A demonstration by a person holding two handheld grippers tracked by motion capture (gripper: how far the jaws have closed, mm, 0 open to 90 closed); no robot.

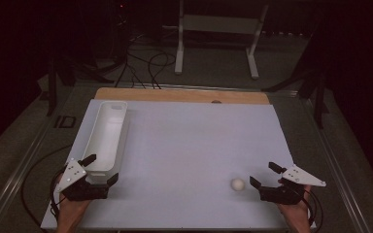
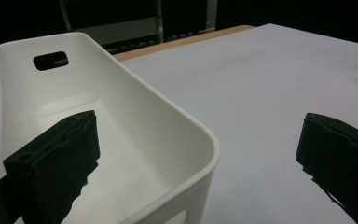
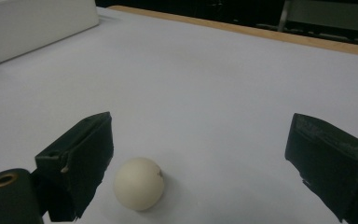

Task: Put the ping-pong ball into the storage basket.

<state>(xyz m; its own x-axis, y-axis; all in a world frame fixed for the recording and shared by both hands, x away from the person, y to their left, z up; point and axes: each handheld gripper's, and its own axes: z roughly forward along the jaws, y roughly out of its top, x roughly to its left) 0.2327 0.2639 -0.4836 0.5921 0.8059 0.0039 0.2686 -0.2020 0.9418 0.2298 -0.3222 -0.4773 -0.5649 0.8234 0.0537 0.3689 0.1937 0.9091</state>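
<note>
L gripper wide apart, straddling near end of bin, prob. to steady it. R gripper also spread, empty; ball on table just left, lined up for pickup.

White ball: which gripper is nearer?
Right. The right gripper sits open just beside the white ball, jaws toward it. The left gripper is across the table, open around the white bin's near end.

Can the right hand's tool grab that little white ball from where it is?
Probably yes. The right tool is open, and the white ball sits on the bare table between its jaws, close to one of them. Nothing lies in the way; the white bin is far off by the left tool.
</note>
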